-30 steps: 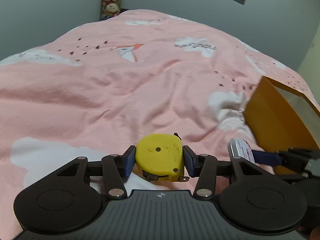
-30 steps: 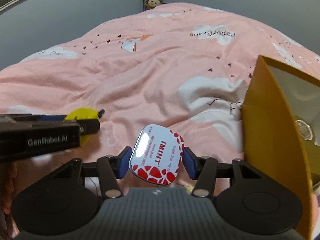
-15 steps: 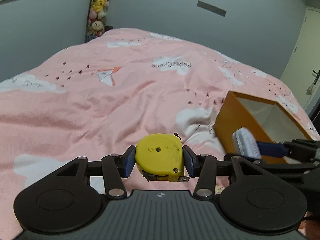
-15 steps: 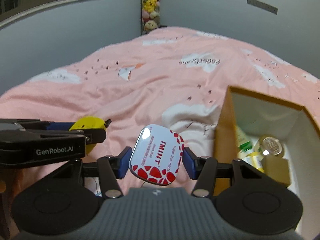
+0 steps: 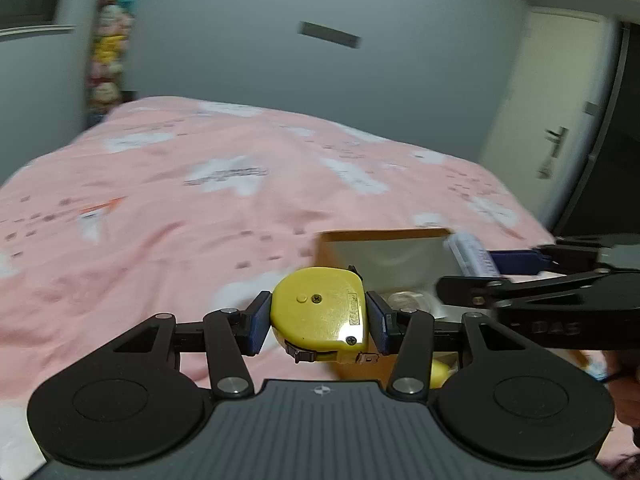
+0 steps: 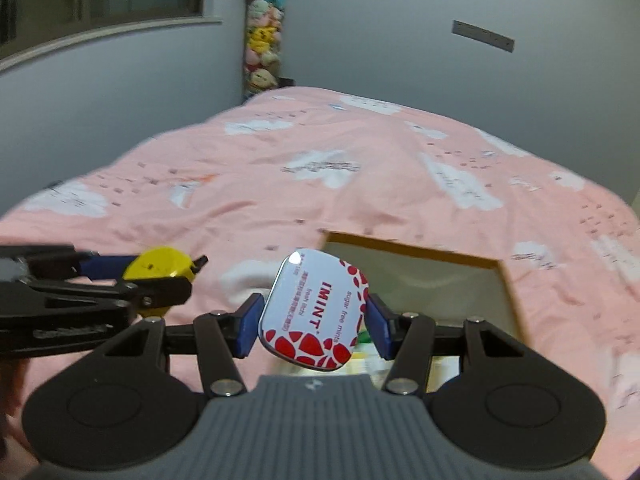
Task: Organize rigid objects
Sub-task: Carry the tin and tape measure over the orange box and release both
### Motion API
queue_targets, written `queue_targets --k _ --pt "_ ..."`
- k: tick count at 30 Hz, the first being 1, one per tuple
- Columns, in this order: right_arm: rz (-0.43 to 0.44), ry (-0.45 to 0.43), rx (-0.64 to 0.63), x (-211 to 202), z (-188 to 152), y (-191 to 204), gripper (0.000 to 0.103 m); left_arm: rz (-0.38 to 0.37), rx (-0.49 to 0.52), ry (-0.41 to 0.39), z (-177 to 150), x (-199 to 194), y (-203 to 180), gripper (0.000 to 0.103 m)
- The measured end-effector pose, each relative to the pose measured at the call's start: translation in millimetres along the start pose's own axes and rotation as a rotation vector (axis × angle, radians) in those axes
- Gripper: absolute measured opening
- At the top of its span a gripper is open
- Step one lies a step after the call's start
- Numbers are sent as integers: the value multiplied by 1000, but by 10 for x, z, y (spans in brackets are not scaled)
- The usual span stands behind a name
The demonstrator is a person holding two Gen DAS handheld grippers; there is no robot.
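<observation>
On my left gripper (image 5: 318, 322) I have the yellow tape measure (image 5: 320, 312) pinched flat between the two blue pads (image 5: 256, 326), its case upright with the tape's hook end poking out at the bottom. My right gripper (image 6: 312, 326) is clamped on the mint tin (image 6: 314, 310), a white rounded tin with red spots, which sits tilted between the pads so its lid faces me. Both loads are lifted clear of the pink quilt (image 6: 360, 184) with its white cloud print. The open orange box (image 6: 416, 250) lies on the quilt just beyond my right gripper, and the tin hangs over its near left corner; I can make out a few items inside it, though they are too blurred to name. From the left wrist view the same box sits behind the tape measure, with the right gripper coming in from the right edge and the tin edge-on above the box's far right corner. A column of plush toys (image 6: 262, 44) hangs in the far corner of the room.
</observation>
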State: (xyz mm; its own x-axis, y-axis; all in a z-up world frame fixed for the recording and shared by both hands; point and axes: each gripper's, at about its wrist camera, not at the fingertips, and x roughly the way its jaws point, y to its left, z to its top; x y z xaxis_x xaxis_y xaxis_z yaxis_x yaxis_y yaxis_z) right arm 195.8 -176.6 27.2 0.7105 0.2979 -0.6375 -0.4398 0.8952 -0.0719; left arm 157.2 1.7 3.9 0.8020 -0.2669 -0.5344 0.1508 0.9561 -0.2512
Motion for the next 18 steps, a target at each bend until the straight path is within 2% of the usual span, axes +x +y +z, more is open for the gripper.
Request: queue_targets --k 4,9,13,18 --pt "-76 52 -80 99 44 -266 55 -93 63 42 77 338 -337 56" --pt "-135 163 -150 421 18 -605 55 -137 106 106 125 773 -582 56" --pt "-139 245 -196 685 -54 -810 55 -118 177 129 123 1005 -713 56" --pt "-144 304 -257 965 -99 -910 55 -99 244 162 119 1224 -806 56"
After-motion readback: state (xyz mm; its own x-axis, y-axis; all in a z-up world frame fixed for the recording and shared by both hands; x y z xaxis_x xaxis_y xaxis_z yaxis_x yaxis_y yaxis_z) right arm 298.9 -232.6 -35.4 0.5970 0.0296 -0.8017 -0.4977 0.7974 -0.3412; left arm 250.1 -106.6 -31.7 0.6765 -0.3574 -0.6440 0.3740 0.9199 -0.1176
